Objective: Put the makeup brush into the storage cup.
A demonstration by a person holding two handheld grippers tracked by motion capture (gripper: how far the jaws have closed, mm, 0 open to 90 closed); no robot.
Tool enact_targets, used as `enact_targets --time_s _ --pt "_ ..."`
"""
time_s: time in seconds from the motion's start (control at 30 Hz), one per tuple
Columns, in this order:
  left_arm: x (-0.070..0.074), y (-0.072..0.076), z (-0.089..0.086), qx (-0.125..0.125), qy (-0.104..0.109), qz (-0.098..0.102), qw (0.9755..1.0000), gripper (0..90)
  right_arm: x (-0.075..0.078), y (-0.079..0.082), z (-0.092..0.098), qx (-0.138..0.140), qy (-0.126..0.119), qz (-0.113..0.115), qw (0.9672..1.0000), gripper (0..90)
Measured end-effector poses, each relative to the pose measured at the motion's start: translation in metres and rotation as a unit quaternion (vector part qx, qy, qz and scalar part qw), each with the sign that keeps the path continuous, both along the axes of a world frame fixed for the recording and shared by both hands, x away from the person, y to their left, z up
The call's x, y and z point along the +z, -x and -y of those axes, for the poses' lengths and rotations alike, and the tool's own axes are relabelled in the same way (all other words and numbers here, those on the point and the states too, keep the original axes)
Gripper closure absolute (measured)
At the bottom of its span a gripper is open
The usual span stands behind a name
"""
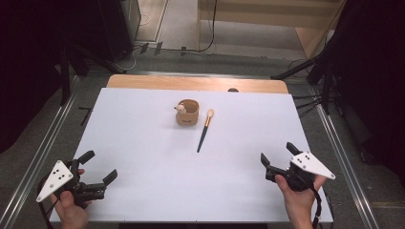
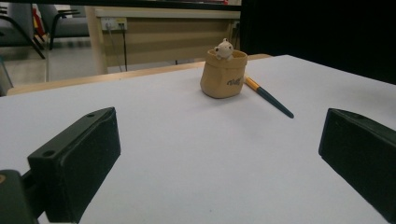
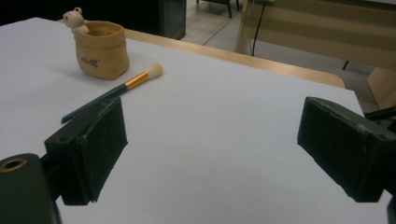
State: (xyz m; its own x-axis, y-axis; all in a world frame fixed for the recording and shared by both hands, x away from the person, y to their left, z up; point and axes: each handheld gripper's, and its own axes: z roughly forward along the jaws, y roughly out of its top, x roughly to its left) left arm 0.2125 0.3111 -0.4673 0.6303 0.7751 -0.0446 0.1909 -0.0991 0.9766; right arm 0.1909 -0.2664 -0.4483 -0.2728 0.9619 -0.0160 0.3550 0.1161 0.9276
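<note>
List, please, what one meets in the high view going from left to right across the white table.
Left tool → tan cup with a small bear → makeup brush → right tool.

Wide-spread claw over white table; brush flat beside tan bear pot.

Light fell evenly from above on the white table, which looked bright without glare, while the room's sides sank into near black. The makeup brush and tan pot cast faint, soft shadows. All three views were slightly soft; the gripper views' backgrounds blurred.
</note>
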Motion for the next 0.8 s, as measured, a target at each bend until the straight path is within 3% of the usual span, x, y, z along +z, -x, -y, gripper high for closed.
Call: enact_targets --time_s 0.53,0.8 --pt "0.0 0.0 -0.001 0.001 0.001 -0.001 1.0 0.0 0.026 -0.055 -0.032 0.023 0.003 -0.011 0.9997 11.6" --pt "-0.001 0.001 0.002 -0.001 -0.005 -0.002 1.0 0.0 0.028 -0.084 -0.049 0.035 -0.007 -0.039 0.9986 12.7"
